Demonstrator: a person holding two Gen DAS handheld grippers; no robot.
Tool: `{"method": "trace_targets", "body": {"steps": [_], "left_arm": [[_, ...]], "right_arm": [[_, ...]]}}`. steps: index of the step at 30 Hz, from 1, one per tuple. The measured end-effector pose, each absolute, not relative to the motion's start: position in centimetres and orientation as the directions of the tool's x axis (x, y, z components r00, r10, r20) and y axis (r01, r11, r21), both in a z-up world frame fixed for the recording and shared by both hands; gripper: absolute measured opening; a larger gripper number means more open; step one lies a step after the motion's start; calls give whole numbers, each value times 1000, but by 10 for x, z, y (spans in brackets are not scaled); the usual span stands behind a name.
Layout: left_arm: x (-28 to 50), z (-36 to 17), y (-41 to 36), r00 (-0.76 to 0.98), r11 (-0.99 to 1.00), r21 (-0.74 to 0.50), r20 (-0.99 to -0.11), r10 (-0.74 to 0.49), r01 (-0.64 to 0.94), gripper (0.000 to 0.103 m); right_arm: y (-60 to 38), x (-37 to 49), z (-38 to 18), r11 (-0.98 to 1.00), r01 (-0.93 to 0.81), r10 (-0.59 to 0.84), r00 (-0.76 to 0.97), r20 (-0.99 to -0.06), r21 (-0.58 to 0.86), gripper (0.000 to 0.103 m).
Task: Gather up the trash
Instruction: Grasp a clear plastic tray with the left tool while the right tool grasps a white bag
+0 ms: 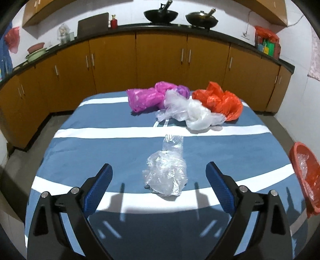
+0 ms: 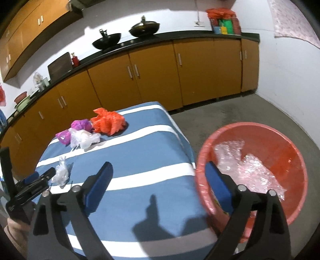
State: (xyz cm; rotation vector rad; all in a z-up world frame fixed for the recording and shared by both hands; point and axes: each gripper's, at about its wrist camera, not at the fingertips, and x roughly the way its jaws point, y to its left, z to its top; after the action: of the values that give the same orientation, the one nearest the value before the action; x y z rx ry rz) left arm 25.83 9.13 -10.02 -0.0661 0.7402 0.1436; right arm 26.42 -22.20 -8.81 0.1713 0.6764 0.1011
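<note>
No legible text, label or brand — on bags, basin or cabinets.

Two black woks (image 1: 161, 14) and a red bottle (image 1: 114, 22) sit on the dark counter (image 1: 128, 30) above orange cabinets (image 1: 160, 64)

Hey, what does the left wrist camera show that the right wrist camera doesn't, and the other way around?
Only the left wrist view shows the left tool open around the clear plastic wad, without touching it. Only the right wrist view shows the whole inside of the red bin, holding clear plastic, with the right tool open and empty. Both show the striped table and the magenta bag, white bag and orange bag.
</note>
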Motion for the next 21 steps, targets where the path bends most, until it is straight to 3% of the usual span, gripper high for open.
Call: {"method": "trace_targets", "body": {"steps": [5, 13, 18, 21], "left_arm": [[272, -112, 89, 689, 989, 16, -715, 116, -150, 91], [286, -121, 95, 653, 989, -16, -753, 83, -145, 67], [288, -124, 104, 639, 988, -67, -768, 37, -137, 43], [284, -121, 114, 647, 987, -91, -762, 19, -136, 39]], "right_arm": [[-218, 271, -93, 982, -45, 151, 762, -629, 182, 92], [-210, 278, -103, 983, -46, 153, 743, -651, 179, 92], [-197, 283, -106, 982, -71, 171, 736, -655, 176, 92], [-188, 287, -106, 976, -105, 205, 730, -652, 190, 92]]}}
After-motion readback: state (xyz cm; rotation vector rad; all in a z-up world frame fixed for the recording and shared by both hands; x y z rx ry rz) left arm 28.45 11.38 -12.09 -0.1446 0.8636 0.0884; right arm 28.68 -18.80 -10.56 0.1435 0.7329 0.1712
